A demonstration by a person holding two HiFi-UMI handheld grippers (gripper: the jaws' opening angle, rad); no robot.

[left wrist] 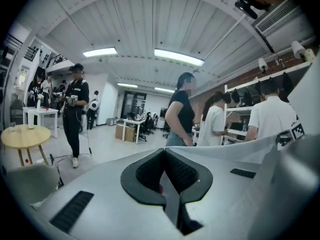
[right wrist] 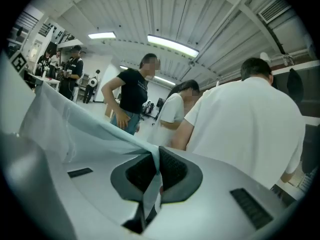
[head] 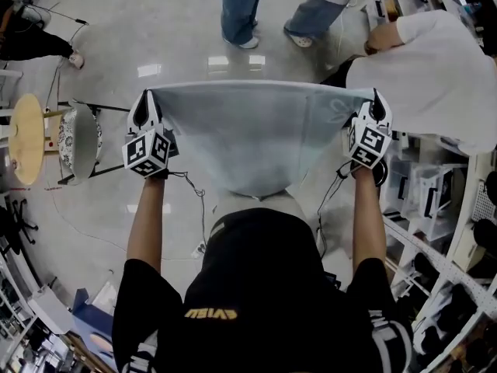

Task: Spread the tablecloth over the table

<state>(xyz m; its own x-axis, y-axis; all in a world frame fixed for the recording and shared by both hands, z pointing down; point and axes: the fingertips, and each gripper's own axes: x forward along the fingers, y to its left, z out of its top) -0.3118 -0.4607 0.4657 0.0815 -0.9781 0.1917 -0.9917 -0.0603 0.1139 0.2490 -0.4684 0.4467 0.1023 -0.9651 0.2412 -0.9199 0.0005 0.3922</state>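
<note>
Tablecloth (head: 256,130) hangs stretched between both pairs of fingers, above a glossy floor (head: 155,37).
The left gripper (head: 144,103) and right gripper (head: 378,103) each pinch a top corner shut. Pulling wider could slip a thin pinch, and the sagging hem below the fingers may drag. People (head: 241,10) stand just beyond the fingers, with shelving (head: 435,193) to their right. I cannot make out a counter beneath.
</note>
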